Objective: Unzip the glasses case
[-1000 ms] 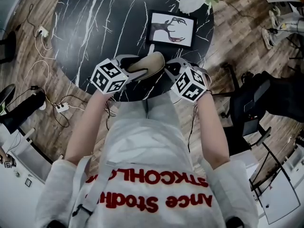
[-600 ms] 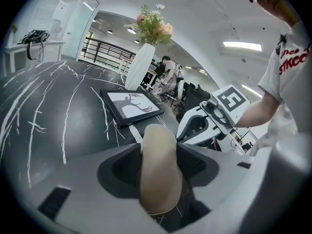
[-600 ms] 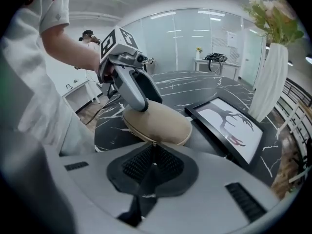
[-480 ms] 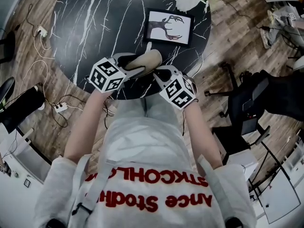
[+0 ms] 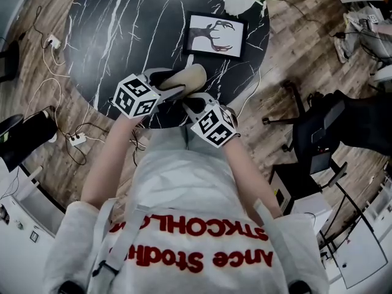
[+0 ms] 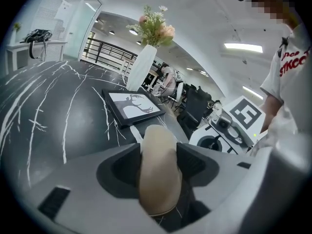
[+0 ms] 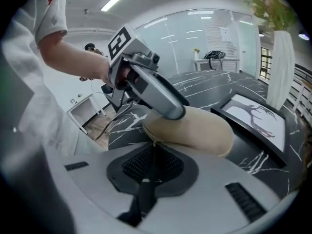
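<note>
The left gripper [image 6: 158,167] is clamping the tan case [image 6: 157,155] across its middle, its jaws pressing on both sides. The case is lying at the near edge of the black marble table [image 5: 122,29], just in front of a frame [image 5: 215,34]; a white vase [image 6: 145,67] is standing behind that. The right gripper [image 7: 153,147] is meeting the case's near end, its jaws nearly together and pinching the small pull [image 7: 155,142] on the seam.

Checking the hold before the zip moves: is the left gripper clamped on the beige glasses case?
Yes, the left gripper has its jaws pressed against both sides of the beige glasses case.
</note>
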